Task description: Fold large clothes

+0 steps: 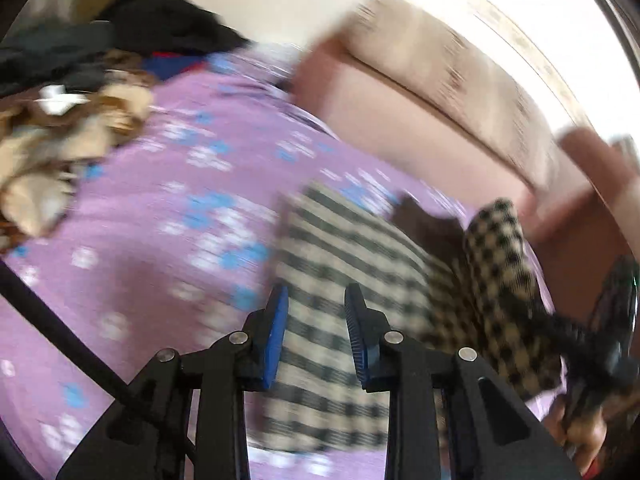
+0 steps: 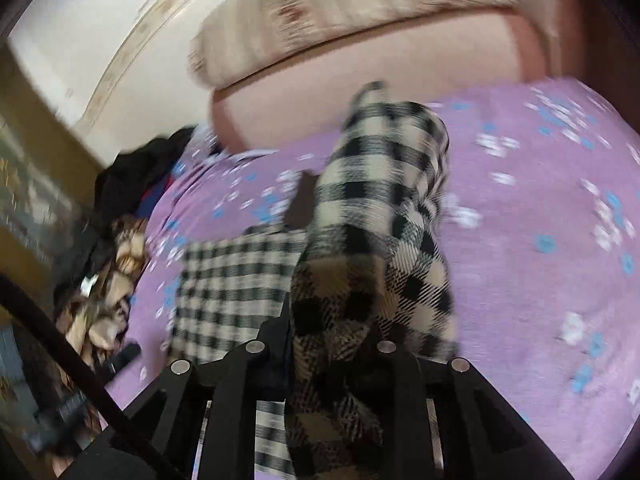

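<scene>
A large black-and-cream checked garment (image 1: pixel 340 248) lies partly on a purple flowered bed sheet (image 1: pixel 160 220). My left gripper (image 1: pixel 316 320) hovers over its flat part. The blue pads (image 1: pixel 276 332) stand a little apart, and the cloth seen in the gap is blurred like the bed, so it lies below them. In the right wrist view my right gripper (image 2: pixel 332 320) is shut on a bunched fold of the garment (image 2: pixel 384 184), which hides the fingertips and rises off the sheet (image 2: pixel 540 220). The right gripper (image 1: pixel 612 332) also shows at the right edge of the left wrist view, lifting that fold.
A heap of brown and beige clothes (image 1: pixel 60 140) and dark clothes (image 1: pixel 168 16) sits at the bed's left side, also visible as a heap (image 2: pixel 108 280) in the right wrist view. A pink padded headboard (image 2: pixel 360 64) borders the far side. A black cable (image 1: pixel 60 332) crosses the lower left.
</scene>
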Demonstrator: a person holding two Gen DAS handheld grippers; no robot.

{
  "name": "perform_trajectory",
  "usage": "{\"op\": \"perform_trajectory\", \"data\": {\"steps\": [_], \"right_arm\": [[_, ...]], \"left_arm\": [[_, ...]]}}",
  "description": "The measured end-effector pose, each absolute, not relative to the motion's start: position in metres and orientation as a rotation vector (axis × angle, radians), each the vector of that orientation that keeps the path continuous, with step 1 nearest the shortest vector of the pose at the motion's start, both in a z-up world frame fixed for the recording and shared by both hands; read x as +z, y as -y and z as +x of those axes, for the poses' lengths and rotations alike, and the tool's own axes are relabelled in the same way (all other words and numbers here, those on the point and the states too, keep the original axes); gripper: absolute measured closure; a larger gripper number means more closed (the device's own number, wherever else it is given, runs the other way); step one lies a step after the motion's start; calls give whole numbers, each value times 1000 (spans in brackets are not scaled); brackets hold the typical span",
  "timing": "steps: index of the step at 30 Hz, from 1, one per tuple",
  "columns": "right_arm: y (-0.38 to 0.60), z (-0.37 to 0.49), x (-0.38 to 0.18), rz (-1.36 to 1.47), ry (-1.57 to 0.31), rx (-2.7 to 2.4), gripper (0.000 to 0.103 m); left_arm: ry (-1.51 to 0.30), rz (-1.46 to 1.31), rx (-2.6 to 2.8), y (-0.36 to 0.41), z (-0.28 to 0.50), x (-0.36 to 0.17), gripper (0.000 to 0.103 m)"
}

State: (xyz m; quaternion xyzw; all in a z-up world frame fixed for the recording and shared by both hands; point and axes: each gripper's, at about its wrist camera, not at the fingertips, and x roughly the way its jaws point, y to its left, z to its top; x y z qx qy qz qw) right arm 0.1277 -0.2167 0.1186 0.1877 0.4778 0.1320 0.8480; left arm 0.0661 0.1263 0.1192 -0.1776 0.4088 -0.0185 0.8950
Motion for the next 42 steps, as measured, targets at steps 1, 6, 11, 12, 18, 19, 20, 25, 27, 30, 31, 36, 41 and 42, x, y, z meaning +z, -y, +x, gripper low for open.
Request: {"op": "perform_trajectory", "data": {"steps": [1,6,11,12,18,19,20,25,27,30,31,36,41,42], "right_arm": [[200,130,119,372,-1013,298,81],[114,137,102,245,-1071,404,95],[47,129,61,114,-1161,514,69],[49,127,60,158,-1169,544,68],[112,88,84,402,-1139,676,57],[123,83,88,406,-1125,664,53],[137,80,92,410,-1114,644,52],[203,71,97,439,-1096,501,52],[223,68,93,456,-1098,456,52],[239,68,88,477,-1104,422,52],[244,67,88,477,-1106,412,52],[246,71,89,443,-1099,386,52],[222,88,103,419,-1047,433,49],[214,90,103,407,-1042,443,48]], "left_arm": [[-829,-384,-3,-143,64,122,76],[-803,-502,35,-193,59,128,76],[-793,-574,22,-203,62,125,76],[-794,-571,13,-200,63,125,75],[-816,-535,-104,-164,74,119,58],[-826,-530,-141,-153,77,118,54],[-833,-527,-172,-145,80,117,51],[-923,-450,-342,-77,98,95,43],[-975,-385,-356,-50,105,78,43],[-1051,-311,-352,-16,112,46,50],[-1058,-303,-367,-10,112,40,71],[-1009,-316,-352,-19,105,69,93],[-883,-250,-301,-41,72,130,93],[-881,-223,-272,-44,69,128,93]]}}
